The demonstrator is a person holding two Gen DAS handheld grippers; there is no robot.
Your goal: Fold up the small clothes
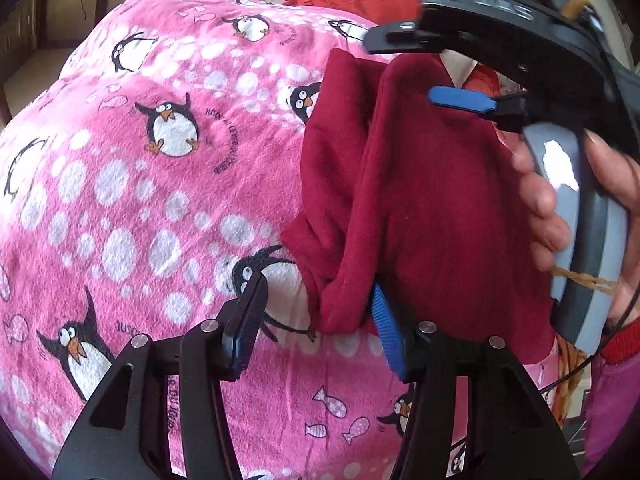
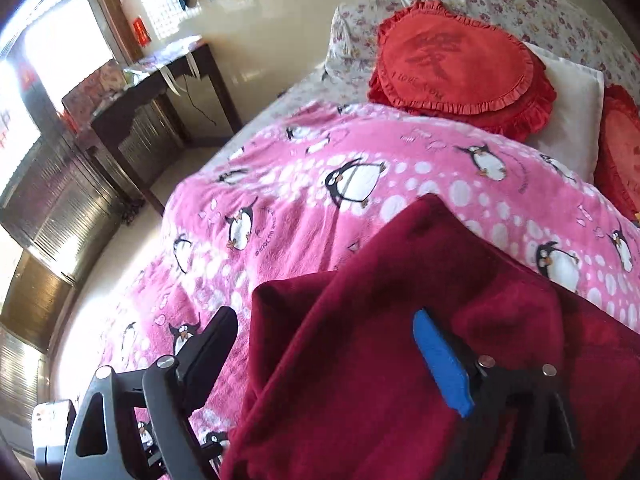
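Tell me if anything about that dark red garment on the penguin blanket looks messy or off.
Yes. The dark red garment is not flat: its lower-left edge is bunched into a rolled lump between the open fingers of the left hand-held gripper, on the pink penguin blanket. Nothing looks torn or spilled.

We see a dark wooden side table (image 2: 160,92) against a glossy cream wall (image 2: 280,20). Bright daylight pours through the window (image 2: 68,44) at left. A pale floor (image 2: 108,264) runs beside the bed.
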